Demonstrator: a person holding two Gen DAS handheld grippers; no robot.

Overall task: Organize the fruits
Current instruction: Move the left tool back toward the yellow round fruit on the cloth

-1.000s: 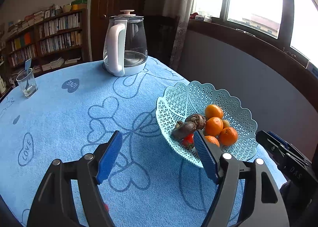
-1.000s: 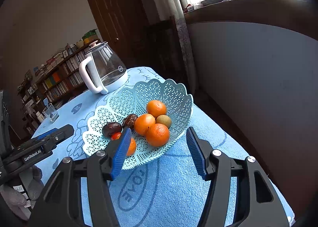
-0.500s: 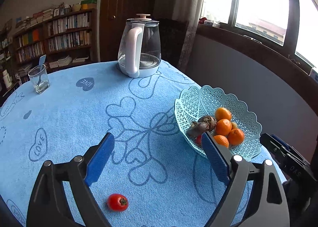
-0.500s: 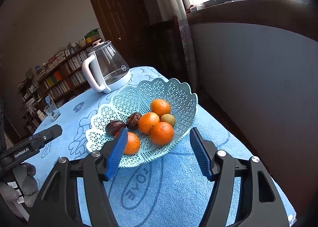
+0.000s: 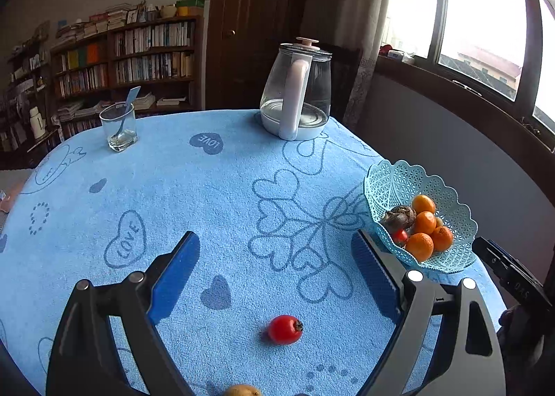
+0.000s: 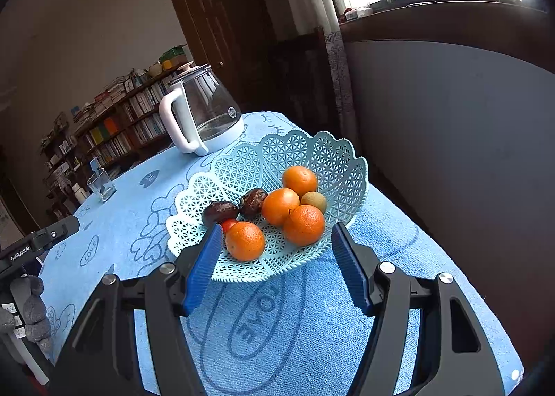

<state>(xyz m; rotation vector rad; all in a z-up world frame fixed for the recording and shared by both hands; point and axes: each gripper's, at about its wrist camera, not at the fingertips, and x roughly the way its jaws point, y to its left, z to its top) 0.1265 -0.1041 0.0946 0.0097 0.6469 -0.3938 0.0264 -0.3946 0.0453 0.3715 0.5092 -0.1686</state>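
The left gripper (image 5: 275,273) was spread wide over a small red fruit (image 5: 285,329), low in the frame. The right gripper (image 6: 277,266) was spread too, before the fruit basket (image 6: 333,156). The blue cloth (image 6: 301,344) said "LOVE".

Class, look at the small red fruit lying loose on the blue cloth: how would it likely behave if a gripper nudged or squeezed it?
The red fruit looks round and smooth, so a nudge would probably roll it, though the fuzzy cloth may slow it. Being small, it is likely light. Its glossy skin could slip or bruise under a hard squeeze.
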